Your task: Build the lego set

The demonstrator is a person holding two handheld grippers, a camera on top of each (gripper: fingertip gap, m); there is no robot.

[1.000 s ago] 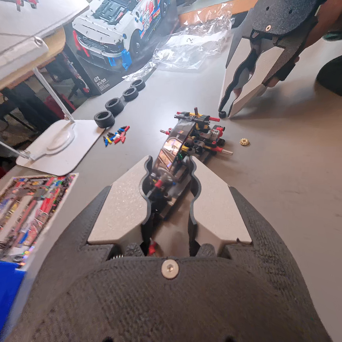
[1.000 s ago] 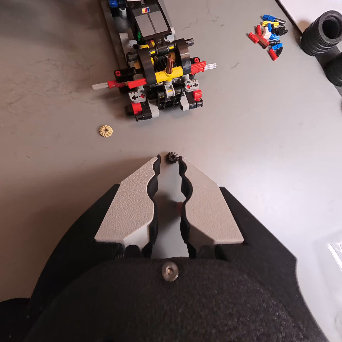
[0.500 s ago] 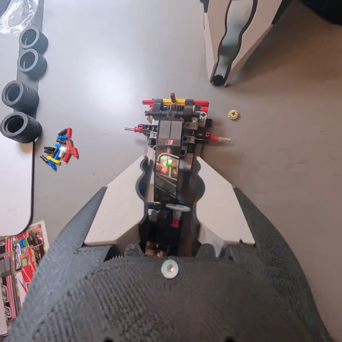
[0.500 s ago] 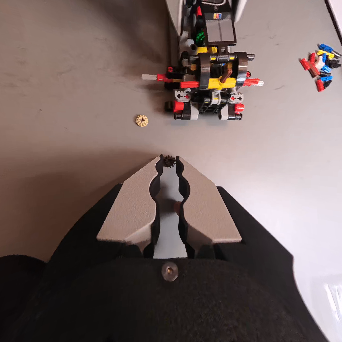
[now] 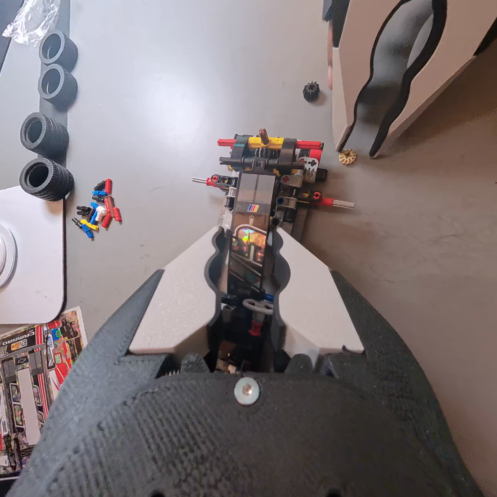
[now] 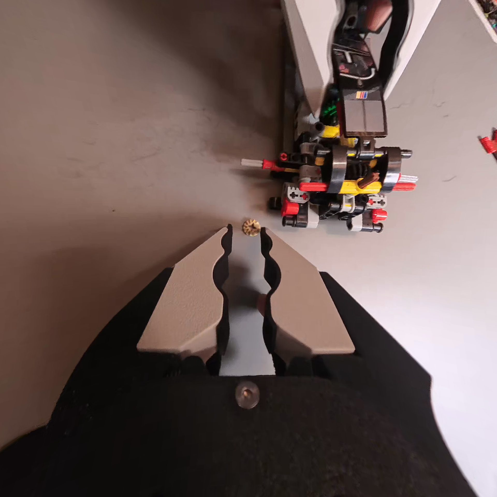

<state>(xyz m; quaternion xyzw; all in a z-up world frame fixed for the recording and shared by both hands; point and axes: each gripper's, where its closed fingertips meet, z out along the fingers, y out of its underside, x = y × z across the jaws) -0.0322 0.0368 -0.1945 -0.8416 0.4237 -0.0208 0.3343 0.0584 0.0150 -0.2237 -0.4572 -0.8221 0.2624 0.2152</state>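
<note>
My left gripper [image 5: 250, 234] is shut on the half-built lego car chassis [image 5: 255, 188], which rests on the grey table. The chassis also shows in the right wrist view [image 6: 347, 183], with the left gripper's fingers [image 6: 304, 53] around its far part. My right gripper [image 6: 246, 231] is open, its tips down on the table on either side of a small tan gear [image 6: 251, 228]. In the left wrist view the right gripper [image 5: 357, 152] stands just right of the chassis front, with the tan gear [image 5: 347, 156] at its tips. A small black gear [image 5: 312, 91] lies loose on the table beyond it.
Several black tyres [image 5: 45, 180] line the left side, next to a white stand base [image 5: 29, 242]. A small pile of coloured pins [image 5: 98, 207] lies left of the chassis. A sticker sheet [image 5: 27, 376] lies at the lower left, and a clear plastic bag [image 5: 29, 18] at the top left. My right tips are roughly 5 cm from the small black gear [image 5: 312, 91].
My right gripper has left the black gear on the table and moved to the tan gear, with its jaws wider. The left gripper tilted to look straight down, still holding the chassis.
</note>
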